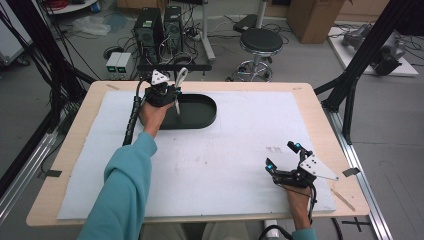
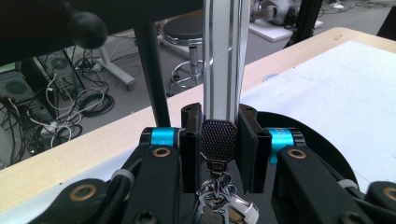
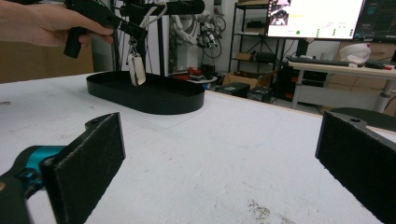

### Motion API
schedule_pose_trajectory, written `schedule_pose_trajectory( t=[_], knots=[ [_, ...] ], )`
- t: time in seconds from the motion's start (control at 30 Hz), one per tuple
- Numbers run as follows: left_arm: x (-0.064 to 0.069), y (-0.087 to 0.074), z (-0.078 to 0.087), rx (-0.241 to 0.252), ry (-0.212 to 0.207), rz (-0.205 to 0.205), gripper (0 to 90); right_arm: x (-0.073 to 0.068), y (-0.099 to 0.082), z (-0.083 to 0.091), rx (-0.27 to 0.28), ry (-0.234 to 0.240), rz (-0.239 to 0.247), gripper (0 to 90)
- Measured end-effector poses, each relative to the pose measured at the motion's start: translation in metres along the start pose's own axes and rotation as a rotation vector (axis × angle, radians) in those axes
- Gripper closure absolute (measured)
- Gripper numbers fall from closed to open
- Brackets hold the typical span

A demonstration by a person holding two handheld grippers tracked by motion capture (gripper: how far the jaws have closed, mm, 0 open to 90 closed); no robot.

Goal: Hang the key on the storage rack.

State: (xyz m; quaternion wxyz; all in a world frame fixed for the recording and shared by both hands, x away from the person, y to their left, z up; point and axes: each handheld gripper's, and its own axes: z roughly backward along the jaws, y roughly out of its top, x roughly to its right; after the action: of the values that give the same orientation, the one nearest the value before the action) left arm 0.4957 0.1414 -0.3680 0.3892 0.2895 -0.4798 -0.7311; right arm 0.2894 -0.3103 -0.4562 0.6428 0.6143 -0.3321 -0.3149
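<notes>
The left gripper (image 1: pixel 172 95) is clamped on a lanyard (image 2: pixel 225 60) — a flat white strap with dark lines along it — and holds it up over the far-left part of the table (image 1: pixel 75 145), so that the key fob (image 3: pixel 136 69) clipped to its lower end hangs just above the black oval tray (image 1: pixel 205 112). In the left gripper view the jaws press on the strap's dark mesh end piece, with the clip and the silvery fob dangling below. This looks like a light, floppy load: the strap is soft and will fold or swing, while the small hard fob acts as a pendulum, so slow moves should keep it from knocking the tray's wall. The stiff end piece where strap meets clip seems the best place to hold, since the smooth strap above could slip through the pads. The tray seems empty, though its near floor is hidden by the wall. The right gripper (image 1: pixel 282 157) rests near the table's right front edge, its jaws wide apart with nothing between them.
</notes>
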Motion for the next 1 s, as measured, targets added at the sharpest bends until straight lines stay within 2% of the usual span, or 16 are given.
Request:
schedule_pose_trajectory(
  t=[0.2,0.47,0.53,0.63,0.67,0.73,0.77,0.8,0.83,0.9,0.93,0.97,1.0],
  knots=[
    [0.001,0.000,0.000,-0.005,-0.003,0.001,72.2,0.000,0.000,0.000,-0.002,0.000,0.001,0.6],
    [0.001,-0.003,-0.003,-0.010,-0.021,0.029,71.6,0.001,0.000,0.000,-0.002,0.004,-0.003,0.6],
    [0.001,-0.003,-0.003,-0.005,-0.025,0.034,69.0,0.001,0.000,0.000,-0.002,0.004,0.002,0.6],
    [0.000,-0.003,-0.002,0.005,-0.044,0.053,58.4,0.000,0.000,0.000,-0.006,0.004,-0.005,0.6],
    [-0.001,-0.003,0.000,0.010,-0.073,0.045,52.4,0.000,0.000,0.000,-0.006,0.005,-0.006,0.6],
    [-0.001,-0.002,0.004,0.026,-0.107,0.019,37.9,0.000,0.000,0.000,-0.005,0.005,-0.006,0.6],
    [-0.001,-0.002,0.004,0.026,-0.107,0.019,26.7,0.001,0.000,0.000,-0.004,0.006,-0.006,0.6],
    [-0.001,-0.003,0.012,0.076,-0.127,0.006,14.1,0.001,0.000,0.000,-0.002,0.006,-0.007,0.6],
    [-0.001,-0.003,0.012,0.076,-0.127,0.006,9.0,0.000,0.000,0.000,-0.005,0.005,-0.012,0.6],
    [-0.003,-0.007,0.029,0.122,-0.167,-0.019,1.7,0.000,0.000,0.001,-0.005,0.007,-0.013,0.6],
    [-0.003,-0.007,0.029,0.122,-0.167,-0.019,1.7,0.001,0.000,0.001,-0.002,0.006,-0.012,0.6],
    [-0.005,-0.012,0.044,0.160,-0.186,-0.028,1.7,0.001,0.000,0.000,0.000,0.007,-0.012,0.6],
    [-0.007,-0.015,0.051,0.171,-0.189,-0.029,1.7,0.001,0.000,0.001,-0.001,0.006,-0.014,0.6]
  ],
)
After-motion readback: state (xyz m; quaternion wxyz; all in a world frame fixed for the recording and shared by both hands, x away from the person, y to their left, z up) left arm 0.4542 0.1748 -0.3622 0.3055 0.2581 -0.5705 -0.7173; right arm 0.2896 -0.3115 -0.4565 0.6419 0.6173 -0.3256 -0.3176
